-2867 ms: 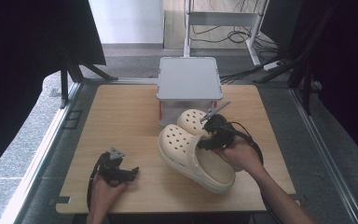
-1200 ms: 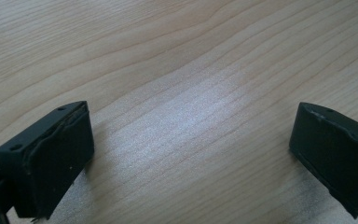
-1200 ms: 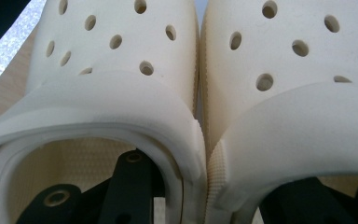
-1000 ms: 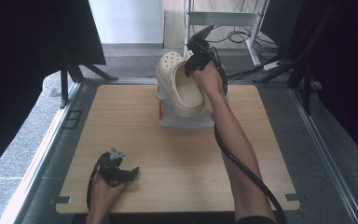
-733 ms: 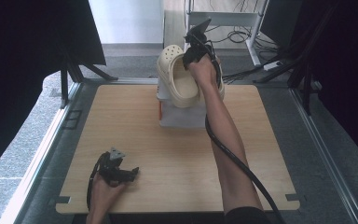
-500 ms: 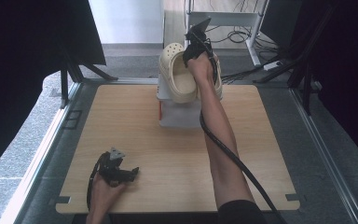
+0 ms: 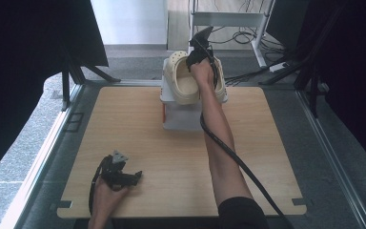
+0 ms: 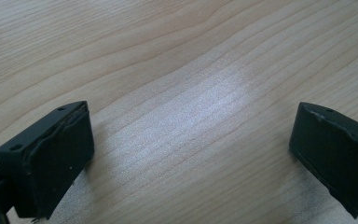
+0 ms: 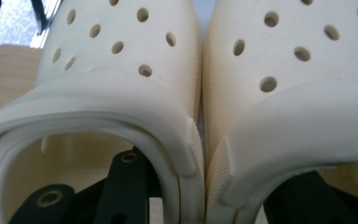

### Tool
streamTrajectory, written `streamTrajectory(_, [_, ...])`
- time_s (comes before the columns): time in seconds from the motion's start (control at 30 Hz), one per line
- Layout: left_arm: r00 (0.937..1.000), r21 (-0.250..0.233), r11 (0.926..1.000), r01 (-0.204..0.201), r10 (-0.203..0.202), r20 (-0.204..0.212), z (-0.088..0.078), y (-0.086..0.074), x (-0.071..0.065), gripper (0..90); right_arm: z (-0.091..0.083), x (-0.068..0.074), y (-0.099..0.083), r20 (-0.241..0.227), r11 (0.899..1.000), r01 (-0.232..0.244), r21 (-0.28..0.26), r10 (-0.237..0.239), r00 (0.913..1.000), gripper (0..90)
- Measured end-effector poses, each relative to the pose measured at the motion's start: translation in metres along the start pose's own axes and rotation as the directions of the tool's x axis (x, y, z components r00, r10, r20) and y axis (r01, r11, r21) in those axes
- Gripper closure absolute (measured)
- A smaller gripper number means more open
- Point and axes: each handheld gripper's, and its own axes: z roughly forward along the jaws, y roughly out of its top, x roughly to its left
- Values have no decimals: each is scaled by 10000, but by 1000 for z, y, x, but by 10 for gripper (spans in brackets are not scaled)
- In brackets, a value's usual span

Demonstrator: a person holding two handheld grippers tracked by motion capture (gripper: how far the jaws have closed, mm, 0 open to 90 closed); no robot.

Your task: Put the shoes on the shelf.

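High view: the right gripper [image 7: 198, 55] holds a pair of cream clogs [image 7: 186, 83] side by side over the white box [image 7: 181, 112] at the table's [image 7: 124, 129] far edge, the forearm hiding much of the right clog, while the left gripper [image 7: 131, 177] rests near the front-left corner, well apart. The right gripper view adds that one jaw sits inside each clog [image 9: 135, 60], clamping their touching inner walls, the jaws having just eased slightly wider. The left gripper view shows wide-open jaws over bare wood.
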Motion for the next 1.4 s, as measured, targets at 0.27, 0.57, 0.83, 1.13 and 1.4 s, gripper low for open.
streamTrajectory(0.27, [10000,-3,10000,-5,5,4,0,0,0,0,-5,-4,-6,-231,9967,715,-380,-724,9971,438])
streamTrajectory(0.57, [10000,0,10000,-20,20,10,0,0,0,0,-21,-7,-16,-610,9693,2358,-700,-2401,9688,260])
streamTrajectory(0.83, [10000,-23,10000,-17,17,-17,0,0,0,0,-37,-9,-28,-850,9479,3060,-891,-3133,9458,182])
streamTrajectory(1.13, [10000,-12,10000,-22,22,-14,0,0,0,0,-61,-9,-46,-1283,9165,3760,-1364,-3927,9107,139])
streamTrajectory(1.4, [10000,-15,10000,-16,16,-13,0,0,0,0,-70,-5,-70,-1500,8760,4527,-1662,-4762,8664,128])
